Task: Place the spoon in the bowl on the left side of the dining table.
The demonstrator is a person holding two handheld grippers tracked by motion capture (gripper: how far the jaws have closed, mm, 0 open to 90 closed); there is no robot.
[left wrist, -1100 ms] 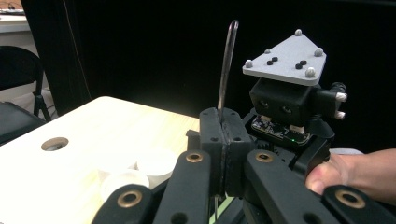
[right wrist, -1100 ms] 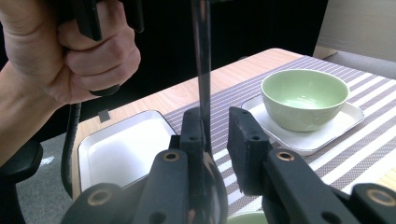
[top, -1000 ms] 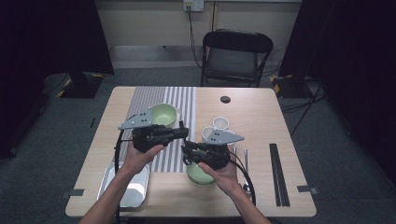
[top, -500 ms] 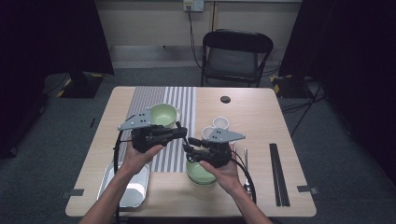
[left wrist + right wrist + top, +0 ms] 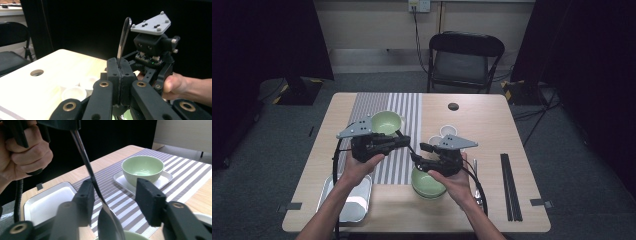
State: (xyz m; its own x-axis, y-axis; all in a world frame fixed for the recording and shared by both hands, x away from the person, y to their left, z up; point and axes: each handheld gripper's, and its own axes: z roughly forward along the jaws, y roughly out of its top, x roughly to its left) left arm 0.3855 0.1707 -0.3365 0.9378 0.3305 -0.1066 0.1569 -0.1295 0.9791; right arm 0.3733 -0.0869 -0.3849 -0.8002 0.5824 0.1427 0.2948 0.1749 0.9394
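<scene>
Spoon handover, mid-air

My left gripper [image 5: 119,75] clamps the slim polished metal spoon [image 5: 86,162]; my right gripper [image 5: 113,200] has just been opening, spoon between. Stiff, slippery; grip the handle.

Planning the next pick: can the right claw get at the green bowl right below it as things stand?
Probably yes. The right claw is open and hovers just above the near green bowl. One catch: the spoon, clamped in the left claw, hangs between its jaws, so it should back off the spoon first.
</scene>
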